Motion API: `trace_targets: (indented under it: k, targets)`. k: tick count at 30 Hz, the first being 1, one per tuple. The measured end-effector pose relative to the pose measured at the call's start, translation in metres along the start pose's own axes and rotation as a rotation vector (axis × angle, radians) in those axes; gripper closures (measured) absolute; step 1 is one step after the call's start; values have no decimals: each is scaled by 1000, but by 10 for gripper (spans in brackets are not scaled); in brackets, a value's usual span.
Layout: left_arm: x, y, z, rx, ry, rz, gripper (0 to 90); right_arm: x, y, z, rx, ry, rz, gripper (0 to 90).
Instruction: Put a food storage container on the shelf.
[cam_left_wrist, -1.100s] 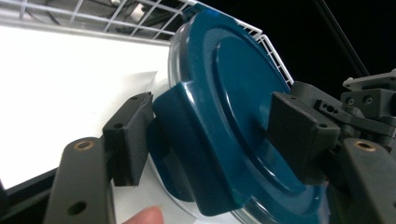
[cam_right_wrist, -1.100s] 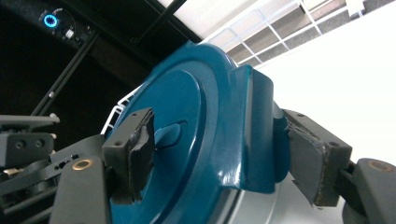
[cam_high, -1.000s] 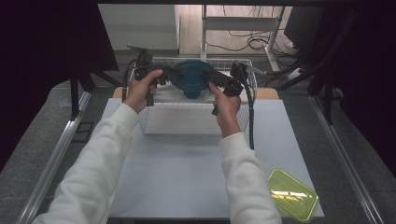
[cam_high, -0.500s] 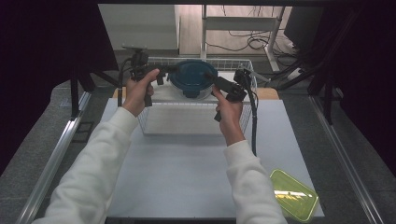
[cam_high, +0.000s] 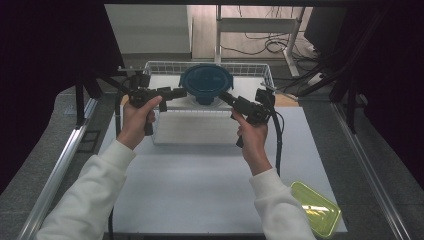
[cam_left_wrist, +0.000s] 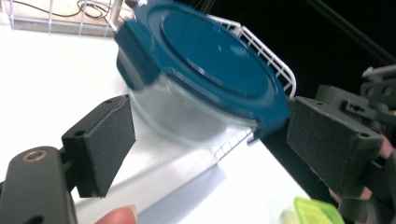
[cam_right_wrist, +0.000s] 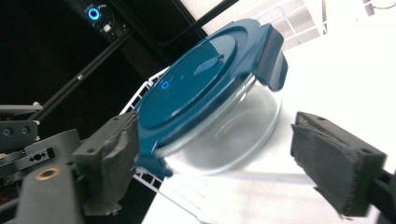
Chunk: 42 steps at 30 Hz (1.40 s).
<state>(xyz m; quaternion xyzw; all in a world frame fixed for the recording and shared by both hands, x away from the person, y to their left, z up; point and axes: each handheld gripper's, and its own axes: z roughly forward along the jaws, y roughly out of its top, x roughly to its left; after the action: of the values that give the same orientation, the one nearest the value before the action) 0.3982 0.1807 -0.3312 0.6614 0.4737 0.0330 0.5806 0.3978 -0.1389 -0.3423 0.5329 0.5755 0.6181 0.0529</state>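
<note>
Teal-lidded glass bowl (cam_high: 206, 84) sat upper centre in wire basket (cam_high: 260, 69) | left gripper (cam_high: 176, 93) jaws apart, just opened | right gripper (cam_high: 226, 98) jaws apart, just opened, nothing gripped

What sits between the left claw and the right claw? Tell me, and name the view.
High view: the lidded glass container in the wire basket. Left claw and right claw have just been opening, pads off it.

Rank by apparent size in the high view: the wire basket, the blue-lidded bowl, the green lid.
1. Wire basket, clearly largest.
2 and 3. Blue-lidded bowl and green lid look about alike; the lid lies nearer the camera, so I cannot rank them.
</note>
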Motion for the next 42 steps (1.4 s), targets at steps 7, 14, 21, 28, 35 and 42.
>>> trace_targets:
  k: [7,14,21,28,35,42]
  targets:
    - [-9,-25,-9,36,31,71,158,-2,-14,-11,29,-1,-50,325]
    - [-13,-60,-15,72,23,114,162,-6,-35,-5,134,25,-167,701]
    - [-11,-92,-15,127,20,117,166,0,-49,14,189,59,-242,886]
    - [-6,-114,-17,142,-4,100,167,7,-49,33,170,52,-252,887]
    - [1,-123,-22,164,0,99,167,13,-47,44,144,40,-249,888]
    - [5,-127,-21,172,2,83,167,9,-42,48,122,24,-202,888]
